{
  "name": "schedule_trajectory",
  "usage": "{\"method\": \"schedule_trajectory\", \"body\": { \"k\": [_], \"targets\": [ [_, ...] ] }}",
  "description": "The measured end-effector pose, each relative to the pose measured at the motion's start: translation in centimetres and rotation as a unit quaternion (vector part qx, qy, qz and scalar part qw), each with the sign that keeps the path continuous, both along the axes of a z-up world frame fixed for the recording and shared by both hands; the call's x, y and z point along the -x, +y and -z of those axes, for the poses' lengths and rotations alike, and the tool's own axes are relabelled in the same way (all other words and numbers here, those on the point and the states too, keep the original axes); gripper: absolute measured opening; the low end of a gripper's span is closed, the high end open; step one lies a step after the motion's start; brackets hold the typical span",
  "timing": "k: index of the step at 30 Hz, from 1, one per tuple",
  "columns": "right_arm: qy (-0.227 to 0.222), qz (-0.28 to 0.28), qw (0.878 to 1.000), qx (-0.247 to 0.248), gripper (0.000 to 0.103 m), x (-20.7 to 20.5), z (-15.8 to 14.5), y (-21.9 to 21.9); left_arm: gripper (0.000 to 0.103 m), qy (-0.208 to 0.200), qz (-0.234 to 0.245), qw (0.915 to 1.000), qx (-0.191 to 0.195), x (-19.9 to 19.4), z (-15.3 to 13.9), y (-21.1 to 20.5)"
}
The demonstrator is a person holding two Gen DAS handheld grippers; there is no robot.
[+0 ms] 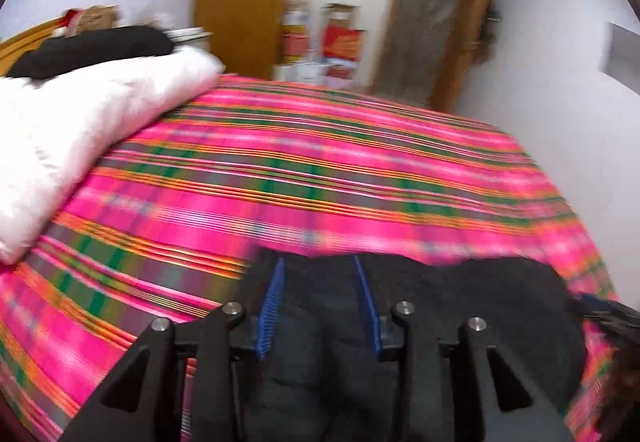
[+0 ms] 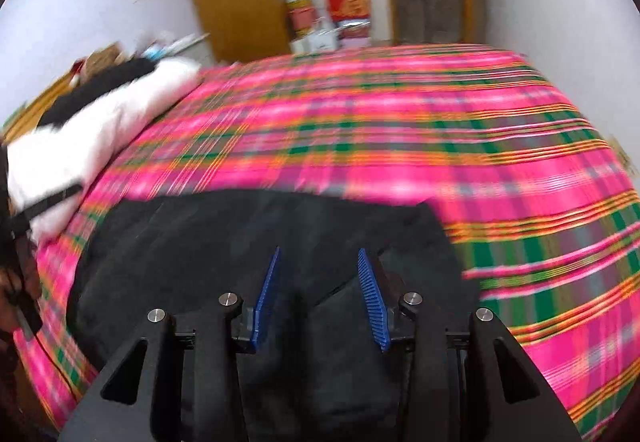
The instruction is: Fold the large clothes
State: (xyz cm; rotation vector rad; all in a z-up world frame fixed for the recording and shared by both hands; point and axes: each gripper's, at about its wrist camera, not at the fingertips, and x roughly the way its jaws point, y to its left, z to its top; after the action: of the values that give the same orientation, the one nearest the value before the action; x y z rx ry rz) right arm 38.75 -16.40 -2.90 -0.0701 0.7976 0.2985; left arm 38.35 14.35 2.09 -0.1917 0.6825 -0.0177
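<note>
Matte black left gripper (image 1: 319, 298) and right gripper (image 2: 319, 290), alike in build. Angular black linkage arms with triangular cut-outs, four round silver pivot screws (image 2: 156, 315) apiece. Ribbed bright-blue pads (image 1: 272, 306) on the inner face of each finger (image 2: 370, 296). Edges smeared by blur.

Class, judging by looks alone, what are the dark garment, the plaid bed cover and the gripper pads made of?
Dark garment: matte black cloth, likely thick cotton or fleece. Plaid bed cover: woven fabric with a slight sheen, perhaps synthetic. Gripper pads: blue ridged rubber or plastic.
</note>
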Motion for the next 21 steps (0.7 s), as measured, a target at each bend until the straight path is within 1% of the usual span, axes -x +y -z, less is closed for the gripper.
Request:
{"method": "schedule_trajectory", "body": {
  "k": [2, 3, 4, 5, 6, 8, 10, 11, 16, 21],
  "targets": [
    [0.013, -0.001, 1.000, 0.019, 0.041, -0.4, 1.9, 0.9, 0.041, 0.003, 0.055, 0.9983, -0.018, 0.6, 1.2, -3.6],
    [0.013, 0.002, 0.999, 0.032, 0.041, -0.8, 2.8, 1.0, 0.041, 0.009, 0.078, 0.9964, -0.032, 0.5, 2.1, -5.3],
    [0.015, 0.008, 0.999, 0.043, 0.042, -1.4, 3.5, 0.9, 0.041, 0.018, 0.091, 0.9948, -0.042, 0.2, 3.1, -6.5],
    [0.024, 0.016, 0.999, 0.042, 0.045, -2.0, 4.0, 0.6, 0.041, 0.037, 0.098, 0.9934, -0.047, -0.4, 4.4, -7.5],
    [0.041, 0.030, 0.998, 0.029, 0.045, -3.0, 4.6, 0.0, 0.041, 0.055, 0.097, 0.9928, -0.044, -1.0, 5.8, -7.9],
    [0.047, 0.035, 0.998, 0.025, 0.045, -3.6, 4.9, -0.5, 0.041, 0.052, 0.085, 0.9942, -0.040, -1.7, 7.1, -8.1],
    [0.044, 0.030, 0.998, 0.044, 0.047, -4.1, 5.4, -0.1, 0.041, 0.053, 0.074, 0.9952, -0.035, -2.5, 7.7, -7.9],
    [0.043, 0.031, 0.998, 0.046, 0.047, -4.3, 5.6, -0.1, 0.041, 0.056, 0.072, 0.9952, -0.037, -2.9, 7.8, -8.1],
    [0.043, 0.041, 0.998, 0.027, 0.047, -4.7, 6.6, -0.7, 0.042, 0.064, 0.073, 0.9926, -0.073, -4.0, 9.0, -9.5],
    [0.046, 0.046, 0.997, 0.039, 0.047, -5.1, 6.7, -0.3, 0.042, 0.065, 0.066, 0.9927, -0.076, -4.5, 9.9, -9.6]
  ]
}}
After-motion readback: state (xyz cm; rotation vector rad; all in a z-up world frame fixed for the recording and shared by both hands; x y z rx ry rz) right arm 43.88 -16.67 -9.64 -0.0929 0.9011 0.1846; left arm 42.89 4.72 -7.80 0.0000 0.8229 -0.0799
